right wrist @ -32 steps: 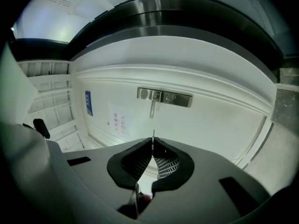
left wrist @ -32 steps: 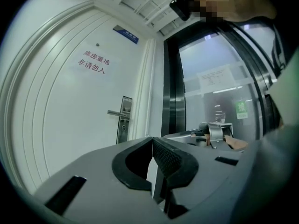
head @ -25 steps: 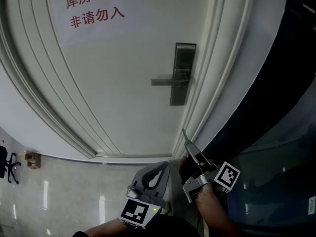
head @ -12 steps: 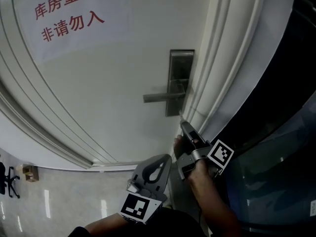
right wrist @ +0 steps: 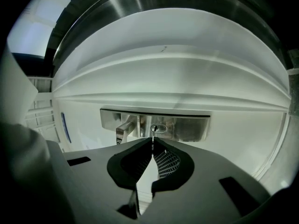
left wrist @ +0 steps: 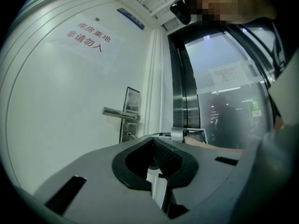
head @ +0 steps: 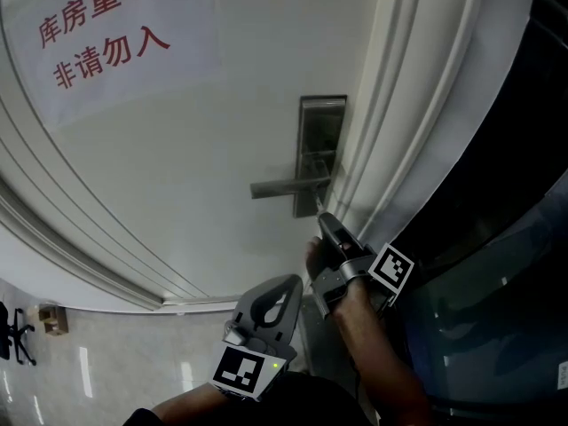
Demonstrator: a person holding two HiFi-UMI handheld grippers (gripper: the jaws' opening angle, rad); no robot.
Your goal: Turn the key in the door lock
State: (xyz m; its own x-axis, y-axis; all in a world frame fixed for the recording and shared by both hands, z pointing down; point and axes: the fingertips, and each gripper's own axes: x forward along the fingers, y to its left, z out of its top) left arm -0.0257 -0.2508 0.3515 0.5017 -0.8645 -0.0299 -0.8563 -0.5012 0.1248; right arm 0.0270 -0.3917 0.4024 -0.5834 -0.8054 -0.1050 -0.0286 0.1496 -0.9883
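Our right gripper [right wrist: 153, 143] has its jaws pinched on the key [right wrist: 152, 139], whose thin blade sticks out past the tips and points at the keyhole [right wrist: 158, 128] in the steel lock plate [right wrist: 189, 122]. Our left gripper [left wrist: 152, 140] has its jaws pressed together with nothing between them, and it hangs low and well back from the door [head: 204, 149].

We judge the task to be at the approach. The key is gripped and lined up, its tip close below the keyhole in the right gripper view, but we cannot tell whether it touches the slot. Nothing shows it seated in the lock. What is left, as we read it, is the whole of the real work: pushing the blade in and turning it.

We see a plain white door, smooth and closed, with the lock plate set near its right edge and a lever handle [head: 280, 187] sticking out to the left, just above where the key is aimed. A paper sign [head: 106, 34] with red characters hangs on the upper part of the door. A ribbed white door frame [head: 399, 105] runs beside the lock, and right of it stands a dark glass panel [head: 497, 282]. Pale glossy floor [head: 133, 344] lies below, catching the ceiling lights.
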